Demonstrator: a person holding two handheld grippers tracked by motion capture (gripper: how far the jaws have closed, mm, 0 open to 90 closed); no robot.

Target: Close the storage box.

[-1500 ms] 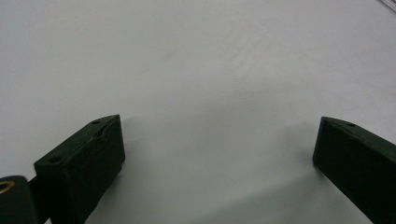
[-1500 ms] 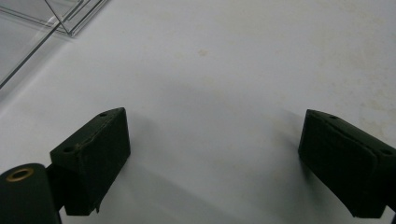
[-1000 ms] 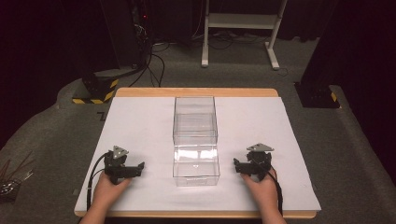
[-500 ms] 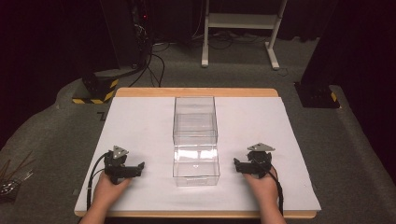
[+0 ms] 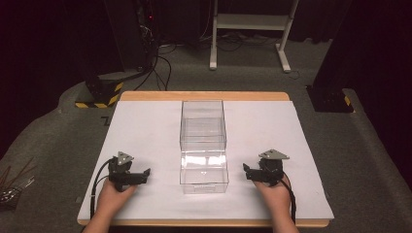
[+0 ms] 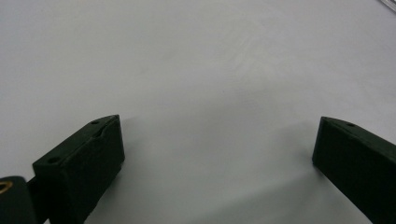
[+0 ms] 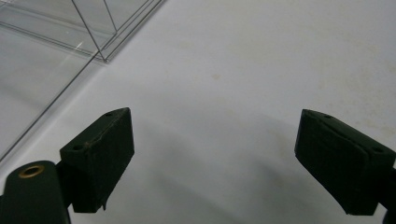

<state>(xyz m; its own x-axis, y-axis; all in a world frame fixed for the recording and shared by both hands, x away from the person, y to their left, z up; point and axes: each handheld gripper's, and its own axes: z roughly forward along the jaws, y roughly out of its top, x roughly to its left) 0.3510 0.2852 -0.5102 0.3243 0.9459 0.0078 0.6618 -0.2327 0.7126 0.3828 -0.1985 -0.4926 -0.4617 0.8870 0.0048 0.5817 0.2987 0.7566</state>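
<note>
Your left hand-held gripper [image 5: 145,174] & right hand-held gripper [image 5: 247,172] both gaped wide, empty, w/ two clear boxes [image 5: 203,145] between them on counter [image 5: 145,126]; nothing blocked.

high view: fixed above the desk's [image 5: 145,126] near edge, facing forward and down, far off | left gripper view: rides low over the white surface, very close, jaws at lower corners | right gripper view: equally close; clear box [image 7: 70,42] at upper left, shared with the high view's centre [image 5: 204,167]
</note>
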